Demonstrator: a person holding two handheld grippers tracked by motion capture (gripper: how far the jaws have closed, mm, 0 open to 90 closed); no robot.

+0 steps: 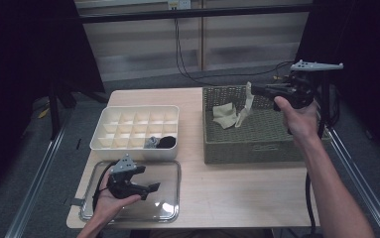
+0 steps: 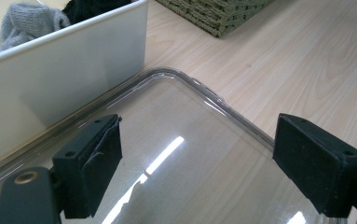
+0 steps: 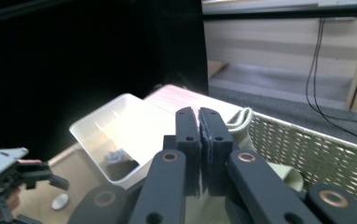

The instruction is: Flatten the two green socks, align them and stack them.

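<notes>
The right gripper [image 1: 255,90] is closed on a pale beige cloth sock [image 1: 246,106], which hangs from it above the woven olive-green basket [image 1: 257,144]. A second beige sock [image 1: 224,115] lies inside. The left gripper [image 2: 197,156], its jaws apart, hovers over the clear plastic lid [image 2: 204,140]. The white divided box [image 1: 109,143] holds a grey sock [image 1: 151,143] and a black sock [image 1: 166,142].
</notes>
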